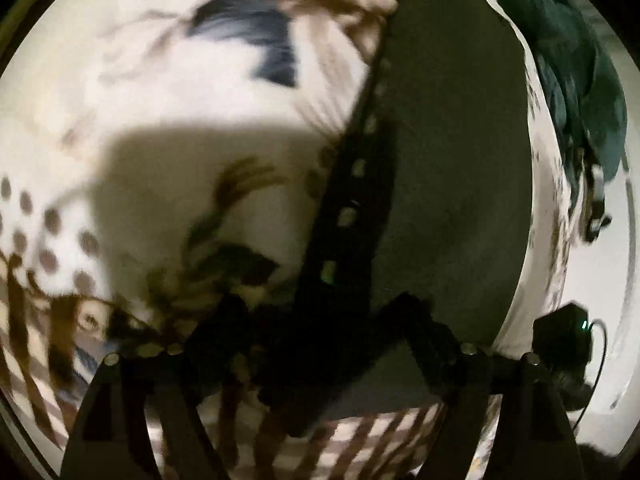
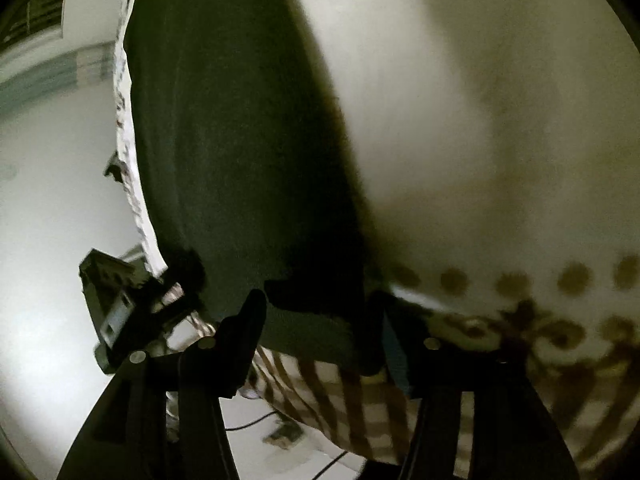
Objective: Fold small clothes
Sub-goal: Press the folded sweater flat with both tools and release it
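A dark green garment lies flat on a patterned bedsheet; it also fills the left middle of the right wrist view. My left gripper is over its near left edge, where a black strap with pale marks runs along the cloth; whether the fingers pinch the cloth is lost in dark blur. My right gripper is at the garment's near edge, with fingers apart on either side of the hem; its grip is unclear.
The white sheet has brown dots, stripes and dark leaf prints. A teal garment pile lies at the bed's far right. A black device with a green light and a cable sit by the bed edge. Pale floor lies beside the bed.
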`<state>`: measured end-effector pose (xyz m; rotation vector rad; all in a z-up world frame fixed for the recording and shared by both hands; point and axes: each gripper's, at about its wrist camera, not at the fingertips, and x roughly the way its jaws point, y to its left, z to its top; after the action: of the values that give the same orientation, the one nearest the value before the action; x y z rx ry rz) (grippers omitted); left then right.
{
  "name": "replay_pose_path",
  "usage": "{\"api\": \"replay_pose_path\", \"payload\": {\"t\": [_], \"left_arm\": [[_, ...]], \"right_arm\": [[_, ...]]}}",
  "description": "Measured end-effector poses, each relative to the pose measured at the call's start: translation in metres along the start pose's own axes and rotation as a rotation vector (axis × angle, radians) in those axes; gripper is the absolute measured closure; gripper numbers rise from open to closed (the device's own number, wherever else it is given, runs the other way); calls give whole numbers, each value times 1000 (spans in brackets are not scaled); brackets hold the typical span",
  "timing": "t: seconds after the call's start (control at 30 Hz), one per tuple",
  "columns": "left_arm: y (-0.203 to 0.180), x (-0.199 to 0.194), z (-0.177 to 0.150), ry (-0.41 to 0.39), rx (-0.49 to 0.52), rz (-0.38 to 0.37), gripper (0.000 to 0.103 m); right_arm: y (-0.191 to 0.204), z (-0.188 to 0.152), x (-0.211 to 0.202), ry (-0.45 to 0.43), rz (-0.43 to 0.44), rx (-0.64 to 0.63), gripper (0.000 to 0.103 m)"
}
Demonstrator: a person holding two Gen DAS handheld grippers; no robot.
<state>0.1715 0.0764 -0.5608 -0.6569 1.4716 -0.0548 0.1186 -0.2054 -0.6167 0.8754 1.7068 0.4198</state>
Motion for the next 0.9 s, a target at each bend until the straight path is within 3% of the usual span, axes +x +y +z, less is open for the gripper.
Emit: {"api": "replay_pose_path", "payload": {"t": [0.07, 0.1, 0.13, 0.17, 0.2, 0.27, 0.43, 0.63, 0.9], "left_arm": [[-6, -2, -3, -15, 30, -21, 26], [-10, -3, -5, -21, 45, -38, 36], [-12, -1, -8, -24, 58, -41, 52], [-12, -1, -11, -17, 68, -42, 93], [-12, -1, -13, -4, 64, -60, 94], [-9, -8, -14, -15, 52, -95, 94], [-4, -36, -14, -31, -24, -174, 94], [-16, -87, -6, -95, -7, -218, 95], [-51, -142, 52, -181, 62, -288, 95]], "right_arm": [[-2, -1, 0, -17, 36, 23, 44], [-1, -2, -1, -23, 42, 24, 49], [0, -3, -1, -27, 41, 20, 57], [0, -5, -2, -27, 41, 17, 79], [2, -6, -2, -31, 51, 19, 87], [9, -10, -7, -53, 41, 16, 89], [50, -16, -21, -104, -25, -35, 91], [105, -20, -63, -192, -42, -122, 92], [169, 17, -128, -309, -1, -170, 92]]}}
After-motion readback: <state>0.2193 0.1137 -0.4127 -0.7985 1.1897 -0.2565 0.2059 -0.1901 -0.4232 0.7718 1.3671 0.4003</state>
